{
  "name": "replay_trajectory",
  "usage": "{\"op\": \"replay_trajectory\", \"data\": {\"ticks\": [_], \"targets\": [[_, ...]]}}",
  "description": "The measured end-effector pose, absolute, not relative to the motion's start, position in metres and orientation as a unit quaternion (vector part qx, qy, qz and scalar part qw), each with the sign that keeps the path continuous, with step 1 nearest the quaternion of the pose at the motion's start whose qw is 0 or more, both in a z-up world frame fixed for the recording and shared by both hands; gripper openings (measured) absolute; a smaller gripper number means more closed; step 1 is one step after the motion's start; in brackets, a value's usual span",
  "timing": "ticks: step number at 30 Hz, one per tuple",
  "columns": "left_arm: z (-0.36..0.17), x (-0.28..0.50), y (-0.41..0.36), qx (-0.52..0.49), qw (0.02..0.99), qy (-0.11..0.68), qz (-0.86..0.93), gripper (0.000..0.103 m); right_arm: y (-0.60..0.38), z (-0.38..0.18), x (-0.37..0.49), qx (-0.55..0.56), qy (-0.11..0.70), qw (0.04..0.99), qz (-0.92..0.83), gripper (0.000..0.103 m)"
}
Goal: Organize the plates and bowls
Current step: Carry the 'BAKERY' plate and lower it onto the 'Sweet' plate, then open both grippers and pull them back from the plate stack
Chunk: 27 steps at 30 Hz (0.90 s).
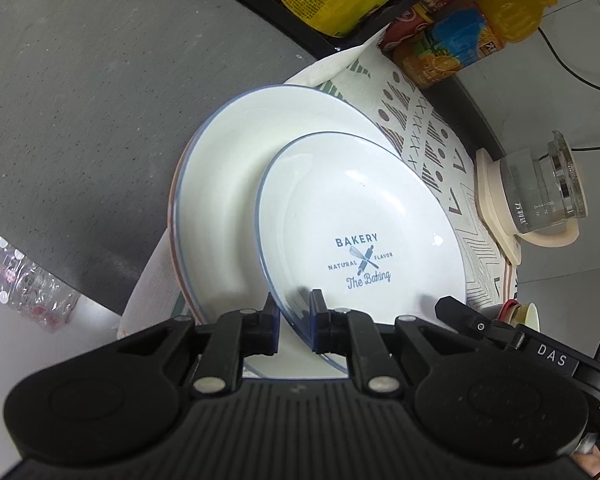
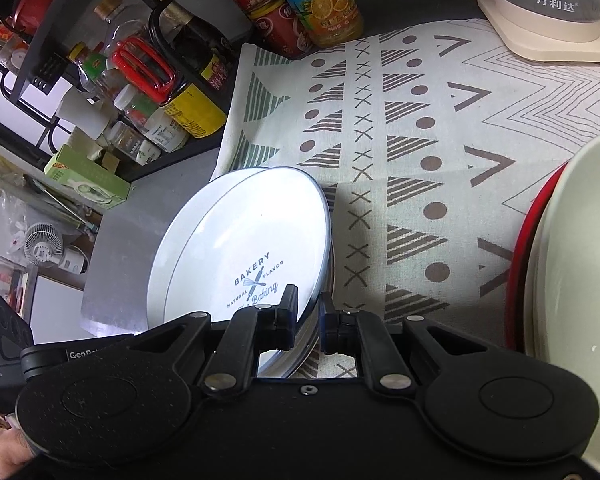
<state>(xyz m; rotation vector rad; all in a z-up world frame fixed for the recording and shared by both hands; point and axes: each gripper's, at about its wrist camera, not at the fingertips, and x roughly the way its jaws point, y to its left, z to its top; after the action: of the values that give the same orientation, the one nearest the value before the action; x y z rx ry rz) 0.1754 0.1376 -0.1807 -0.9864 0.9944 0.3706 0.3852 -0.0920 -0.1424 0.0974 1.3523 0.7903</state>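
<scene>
My left gripper (image 1: 293, 322) and my right gripper (image 2: 308, 318) each pinch the near rim of the small plate (image 1: 360, 232), tilted over the large plate (image 1: 227, 184) on the patterned cloth (image 2: 420, 128). Bare cloth lies open to the right, up to the stacked bowls (image 2: 572, 280); the kettle (image 1: 540, 196) and bottles (image 2: 320, 4) crowd the far edge.

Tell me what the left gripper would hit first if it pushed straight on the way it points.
Probably the inside of the bakery plate, whose rim the left gripper is shut on. Beyond it lies the larger white plate; depth between the two is hard to judge.
</scene>
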Motion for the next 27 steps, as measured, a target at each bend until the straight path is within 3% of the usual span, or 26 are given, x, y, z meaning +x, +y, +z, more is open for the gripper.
{"op": "replay_trajectory", "data": {"ticks": [20, 22, 25, 27], "targets": [[-0.157, 0.177, 0.160, -0.402, 0.761, 0.467, 0.202, 0.017, -0.089, -0.150, 0.377, 0.035, 0.613, 0.711, 0.343, 0.008], [-0.151, 0.177, 0.164, -0.394, 0.766, 0.462, 0.211, 0.024, -0.088, -0.150, 0.377, 0.034, 0.612, 0.713, 0.341, 0.008], [-0.141, 0.176, 0.171, -0.384, 0.777, 0.446, 0.224, 0.051, -0.087, -0.151, 0.378, 0.033, 0.611, 0.715, 0.338, 0.008], [-0.135, 0.176, 0.174, -0.370, 0.783, 0.440, 0.238, 0.059, -0.086, -0.151, 0.377, 0.029, 0.609, 0.718, 0.337, 0.008]]}}
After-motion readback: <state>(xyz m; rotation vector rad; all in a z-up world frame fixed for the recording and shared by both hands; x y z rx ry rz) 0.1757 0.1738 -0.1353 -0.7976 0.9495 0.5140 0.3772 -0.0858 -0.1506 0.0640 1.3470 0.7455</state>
